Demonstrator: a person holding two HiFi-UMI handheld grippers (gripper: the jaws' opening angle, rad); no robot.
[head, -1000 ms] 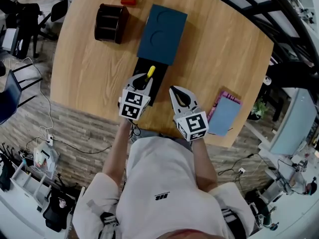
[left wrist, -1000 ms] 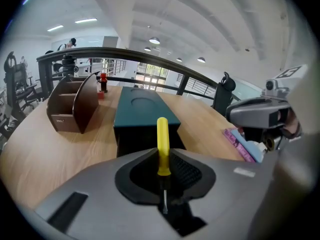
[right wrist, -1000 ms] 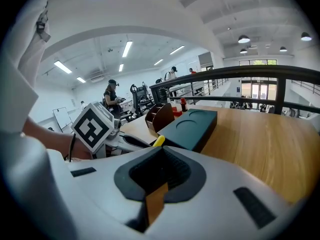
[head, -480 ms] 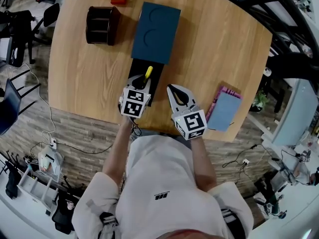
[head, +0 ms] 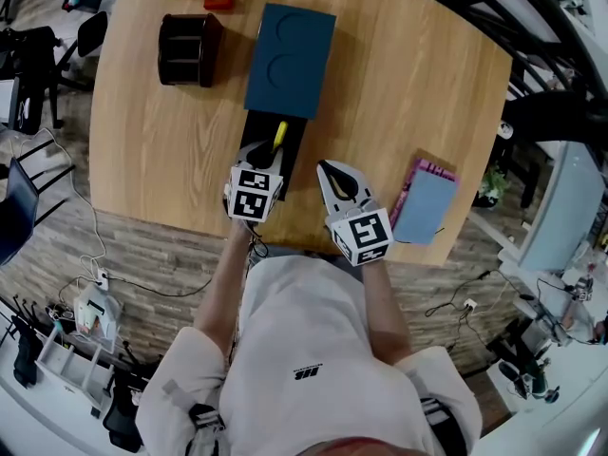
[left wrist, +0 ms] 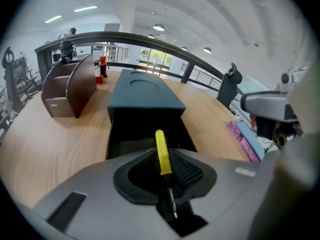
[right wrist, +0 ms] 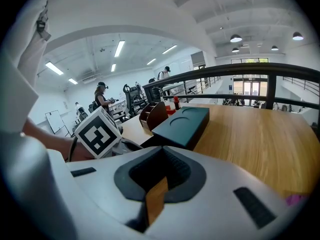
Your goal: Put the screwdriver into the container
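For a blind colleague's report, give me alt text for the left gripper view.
The left gripper is shut on a yellow-handled screwdriver, its handle pointing at the open black drawer of a teal container on a wooden table. A brown organizer stands left.

The screwdriver (left wrist: pixel 161 151) between the left gripper's (left wrist: pixel 163 160) jaws has a yellow handle and a dark shaft. That gripper and the right gripper (right wrist: pixel 160 174) are pale grey with black jaw pads. Each marker cube (head: pixel 252 195) bears black-and-white squares. Just ahead of the jaws, the container (left wrist: pixel 145 91) is dark teal with a black drawer. The tabletop (left wrist: pixel 60 139) is light wood grain. Left of the jaws, an organiser (left wrist: pixel 67 91) is dark brown. To their right, a notebook (head: pixel 426 207) is blue, edged pink.
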